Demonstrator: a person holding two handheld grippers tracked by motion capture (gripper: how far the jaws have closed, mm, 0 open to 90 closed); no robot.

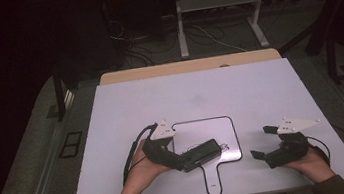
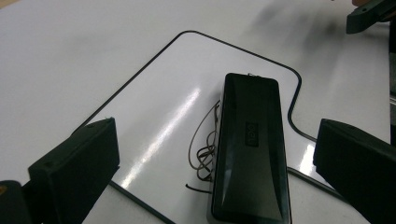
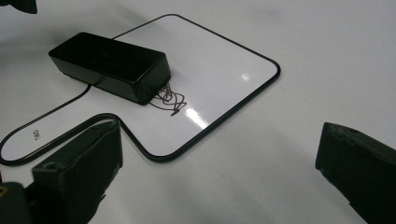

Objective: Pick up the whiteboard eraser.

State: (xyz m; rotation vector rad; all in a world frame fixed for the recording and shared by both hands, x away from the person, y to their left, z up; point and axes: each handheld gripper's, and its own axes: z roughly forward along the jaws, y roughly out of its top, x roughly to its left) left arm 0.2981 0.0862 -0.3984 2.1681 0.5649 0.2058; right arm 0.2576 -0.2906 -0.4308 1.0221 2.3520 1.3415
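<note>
Both grippers stand with their jaws wide apart and hold nothing. In the high view the left gripper (image 1: pixel 188 161) lies low over the near left part of the white table (image 1: pixel 239 88), its jaws pointing right toward a black eraser (image 1: pixel 201 154), whose near end lies between the jaw tips. The left gripper view looks along that eraser (image 2: pixel 251 149): it lies lengthwise between the two black jaws, apart from both, with its far end pointing away. The eraser rests flat on a small whiteboard (image 1: pixel 215 130), a white paddle-shaped board with a thin black rim and a short handle toward the person. A brown scribble (image 2: pixel 205 147) is drawn on the board just beside the eraser's long side; in the right gripper view the scribble (image 3: pixel 170 100) sits right at the eraser's (image 3: pixel 109 65) end. The right gripper (image 1: pixel 262 141) is held off to the right, well apart from the board, above bare table, its jaws pointing left toward the board. The person's hands come in from the near edge.
</note>
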